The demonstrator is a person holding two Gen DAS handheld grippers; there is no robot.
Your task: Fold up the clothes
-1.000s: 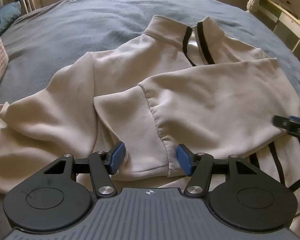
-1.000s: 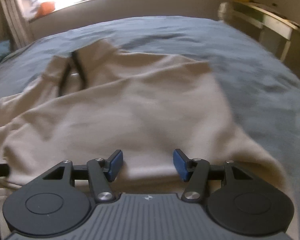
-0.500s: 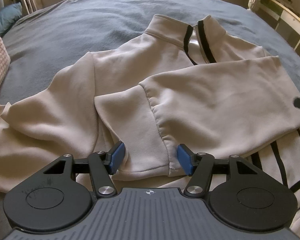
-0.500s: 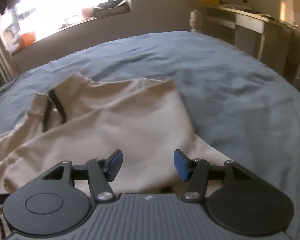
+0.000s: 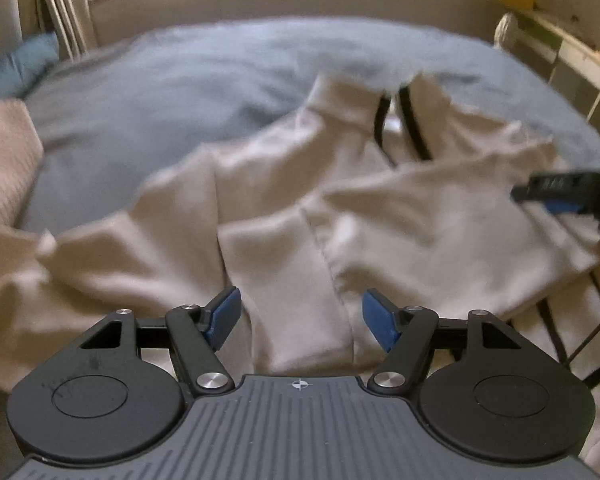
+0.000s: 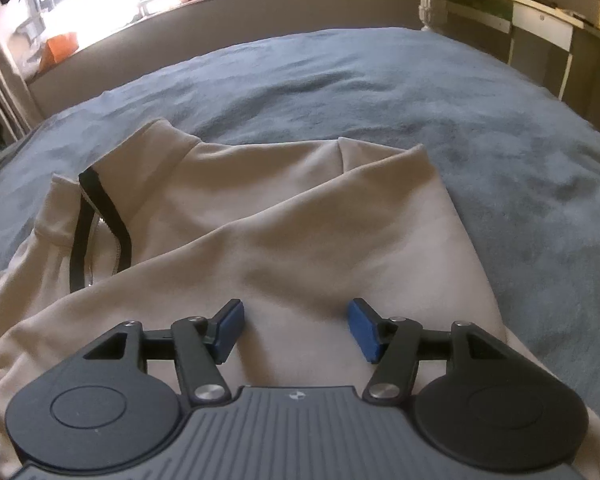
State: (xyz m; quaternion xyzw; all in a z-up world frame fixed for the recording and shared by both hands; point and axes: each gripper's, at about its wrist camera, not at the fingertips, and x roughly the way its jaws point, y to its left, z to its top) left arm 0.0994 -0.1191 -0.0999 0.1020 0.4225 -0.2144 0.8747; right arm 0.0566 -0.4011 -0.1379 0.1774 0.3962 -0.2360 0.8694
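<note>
A cream sweatshirt (image 5: 380, 216) with a black-trimmed zip collar (image 6: 100, 216) lies spread on the blue-grey bed cover (image 5: 180, 92). One sleeve is folded across its body. The sleeve's cuff (image 5: 300, 312) lies between the blue pads of my left gripper (image 5: 300, 316), whose jaws are opening and stand clear of the cloth. My right gripper (image 6: 296, 324) hovers over the folded sleeve near the shoulder, jaws opening, with nothing pinched between them. In the left wrist view, the right gripper (image 5: 560, 192) shows at the right edge, above the sweatshirt.
Striped cream cloth (image 5: 560, 340) lies under the sweatshirt at the lower right. A pink knitted cloth (image 5: 4, 160) and a blue pillow (image 5: 16, 68) sit at the left. A cabinet (image 6: 540, 36) stands beyond the bed's right side, and a window sill (image 6: 140, 0) runs behind.
The left jaws have widened around the cuff and the left view has tipped up a little. The right gripper has swung sideways over the sweatshirt and now sits farther back along the folded sleeve.
</note>
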